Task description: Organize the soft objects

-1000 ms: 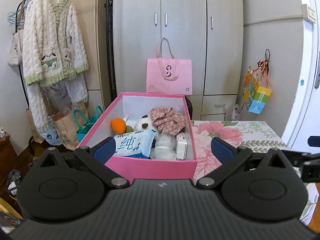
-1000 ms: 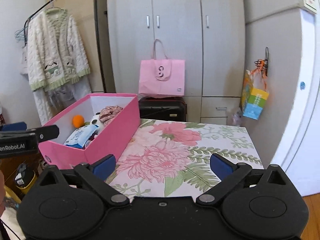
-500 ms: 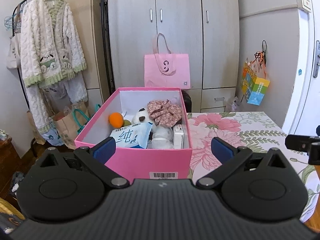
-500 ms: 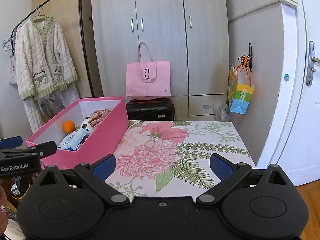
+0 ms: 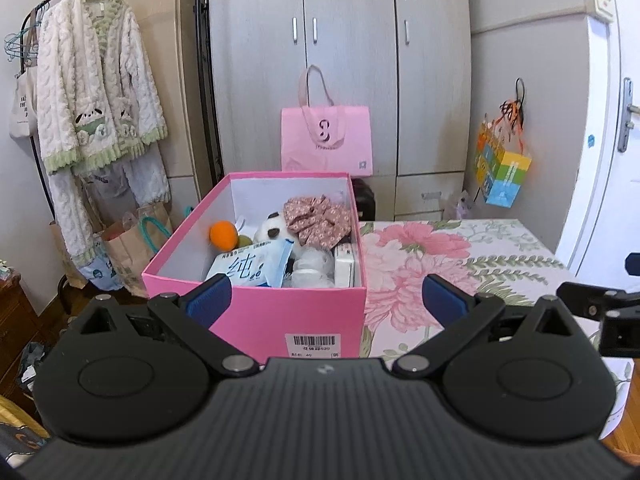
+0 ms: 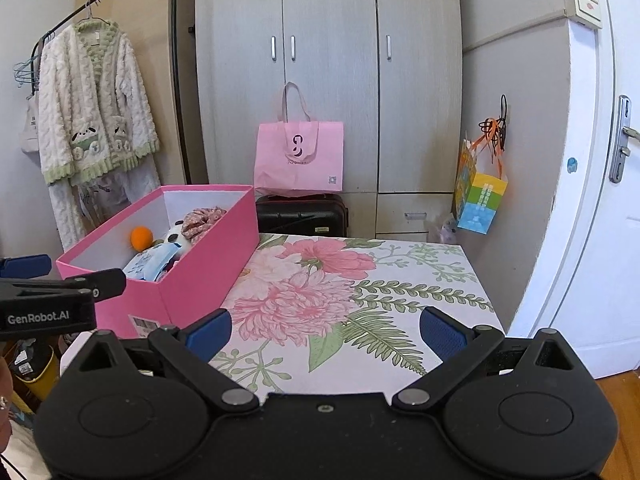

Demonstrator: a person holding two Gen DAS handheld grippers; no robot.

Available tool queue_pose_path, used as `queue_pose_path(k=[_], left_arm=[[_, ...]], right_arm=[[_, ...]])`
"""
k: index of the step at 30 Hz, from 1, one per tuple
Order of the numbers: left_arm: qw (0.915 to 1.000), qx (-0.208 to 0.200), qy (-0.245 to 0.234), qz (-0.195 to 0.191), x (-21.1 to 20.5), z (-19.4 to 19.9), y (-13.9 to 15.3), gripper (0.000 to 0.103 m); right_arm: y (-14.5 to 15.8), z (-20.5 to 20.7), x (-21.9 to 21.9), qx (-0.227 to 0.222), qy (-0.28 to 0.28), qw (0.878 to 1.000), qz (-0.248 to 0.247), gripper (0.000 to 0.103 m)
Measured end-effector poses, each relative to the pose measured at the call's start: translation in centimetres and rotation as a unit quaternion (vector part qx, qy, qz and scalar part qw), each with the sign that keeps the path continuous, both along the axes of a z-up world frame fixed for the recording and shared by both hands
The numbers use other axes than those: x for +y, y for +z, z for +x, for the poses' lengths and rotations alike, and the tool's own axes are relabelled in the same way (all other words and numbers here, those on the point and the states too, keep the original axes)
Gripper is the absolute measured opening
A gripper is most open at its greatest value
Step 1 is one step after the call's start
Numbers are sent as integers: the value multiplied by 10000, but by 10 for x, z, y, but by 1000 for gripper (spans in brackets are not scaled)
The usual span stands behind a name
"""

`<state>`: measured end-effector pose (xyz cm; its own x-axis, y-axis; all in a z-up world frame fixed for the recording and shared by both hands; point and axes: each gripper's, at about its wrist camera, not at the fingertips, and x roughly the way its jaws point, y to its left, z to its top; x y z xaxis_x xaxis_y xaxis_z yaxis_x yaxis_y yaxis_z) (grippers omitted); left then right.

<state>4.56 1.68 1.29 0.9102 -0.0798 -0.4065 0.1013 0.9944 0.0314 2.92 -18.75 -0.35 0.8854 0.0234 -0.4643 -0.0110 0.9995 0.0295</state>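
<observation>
A pink box (image 5: 256, 312) stands on the left part of a floral table (image 5: 460, 256). It holds an orange ball (image 5: 223, 234), a panda plush (image 5: 271, 233), a pink floral scrunchie (image 5: 320, 222), a blue tissue pack (image 5: 250, 266) and a white case (image 5: 344, 266). My left gripper (image 5: 326, 300) is open and empty, just in front of the box's near wall. My right gripper (image 6: 325, 330) is open and empty above the table (image 6: 360, 292), right of the box (image 6: 200, 276).
A pink tote bag (image 6: 300, 156) sits on a black suitcase (image 6: 302, 216) before the wardrobe. A colourful bag (image 6: 478, 196) hangs at right by a white door (image 6: 608, 200). A clothes rack with a fluffy robe (image 5: 96, 92) stands left.
Both grippers have pulled back and up from the box, so it looks smaller and lower in both views. Both grippers stay open. The box's contents have not moved.
</observation>
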Motion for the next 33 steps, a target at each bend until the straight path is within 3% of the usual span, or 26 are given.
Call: queue_pose_path(k=[6, 13, 20, 33], left_arm=[[10000, -45, 17, 33, 0, -6, 1, 103], [9996, 129, 88, -218, 3, -6, -3, 103], [9999, 77, -15, 125, 0, -3, -6, 103], [9996, 15, 250, 164, 8, 1, -10, 103]], right_arm=[[5, -6, -3, -102, -138, 9998, 112, 102], [3, -9, -4, -90, -171, 9998, 85, 102], [2, -10, -2, -28, -42, 9999, 131, 102], [-4, -11, 9, -106, -226, 9995, -174, 102]])
